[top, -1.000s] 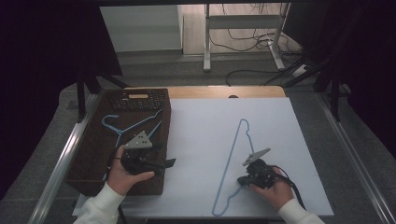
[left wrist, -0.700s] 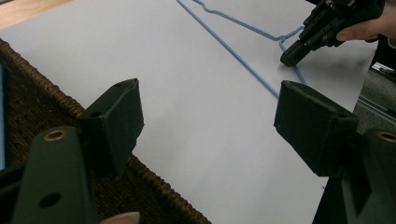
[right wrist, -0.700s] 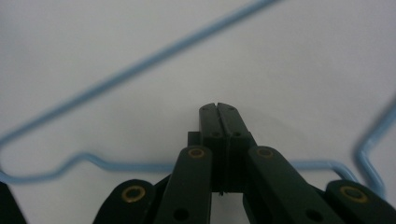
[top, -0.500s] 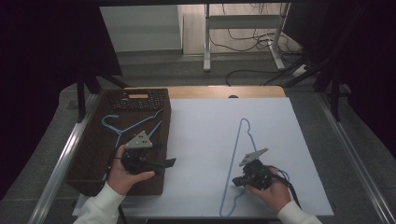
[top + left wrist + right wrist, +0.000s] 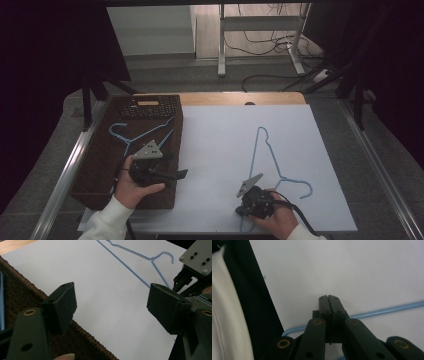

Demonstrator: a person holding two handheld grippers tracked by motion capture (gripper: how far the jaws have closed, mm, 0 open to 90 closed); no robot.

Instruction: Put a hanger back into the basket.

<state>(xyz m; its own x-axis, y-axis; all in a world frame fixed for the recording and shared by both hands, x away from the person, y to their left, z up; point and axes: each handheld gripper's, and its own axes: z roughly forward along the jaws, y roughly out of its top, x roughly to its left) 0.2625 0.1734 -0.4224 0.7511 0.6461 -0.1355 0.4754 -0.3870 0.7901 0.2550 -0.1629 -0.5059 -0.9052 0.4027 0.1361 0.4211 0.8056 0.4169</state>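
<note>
Scene: a blue hanger is lying flat on a white sheet that is spread over the desk. A wicker basket is sitting at the left edge with a second hanger in it.
Right gripper: the right gripper is being held low at the near end of the blue hanger. In the right gripper view its fingers are clenched together, with the blue wire running straight in between them — the hanger is being grasped.
Left gripper: the left gripper is being held over the basket's inner edge. Its fingers are spread wide and nothing is being held between them.
What has just changed: over the last second the right gripper has been drawn from the middle of the hanger toward the person, down to the near corner. The hanger itself has barely been shifted on the sheet.
What this means: the repositioning is judged to be finished and a firm hold is being taken — the hanger is probably about to be lifted or dragged, possibly toward the basket.
Watch point: a thin wire is being pinched at one end only, so swinging or slipping is being risked once it is raised.
</note>
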